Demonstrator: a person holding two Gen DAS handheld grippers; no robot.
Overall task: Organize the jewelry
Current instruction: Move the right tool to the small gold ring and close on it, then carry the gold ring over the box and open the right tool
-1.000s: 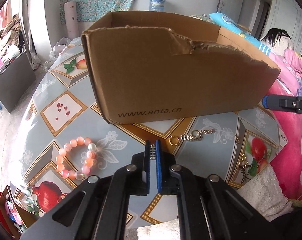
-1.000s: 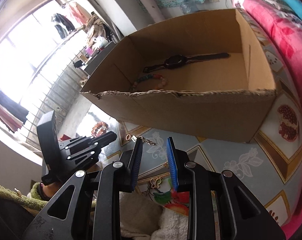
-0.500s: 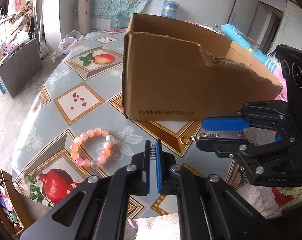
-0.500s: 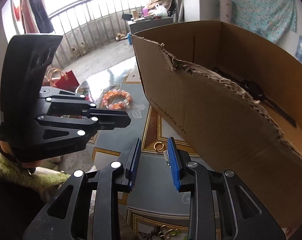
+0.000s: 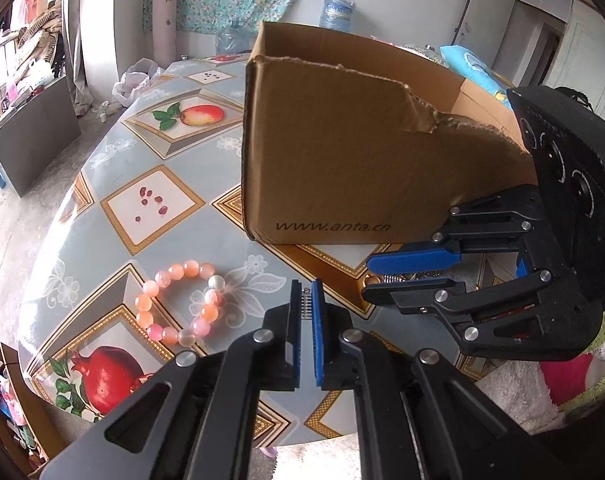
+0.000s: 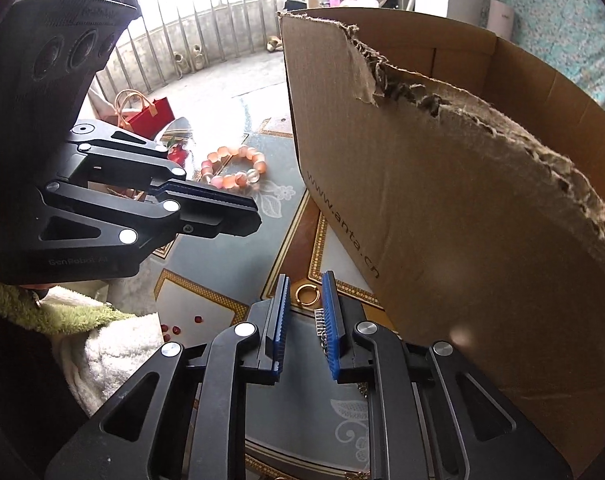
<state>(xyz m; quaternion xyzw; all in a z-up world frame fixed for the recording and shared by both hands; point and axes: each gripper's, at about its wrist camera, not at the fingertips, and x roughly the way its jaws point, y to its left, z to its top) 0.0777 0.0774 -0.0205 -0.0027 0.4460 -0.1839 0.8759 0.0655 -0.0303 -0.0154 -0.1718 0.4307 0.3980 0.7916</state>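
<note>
Chain beside box, contents hidden | right gripper closing round it | left gripper closed, empty

Water jug behind table; red bag on floor.

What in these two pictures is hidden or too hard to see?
- Inside of the cardboard box: both views, its front wall blocks it.
- Gold chain: right wrist view, mostly behind the right gripper; left wrist view, behind that gripper's fingers.
- Table's near edge: left wrist view, covered by the left gripper.
</note>
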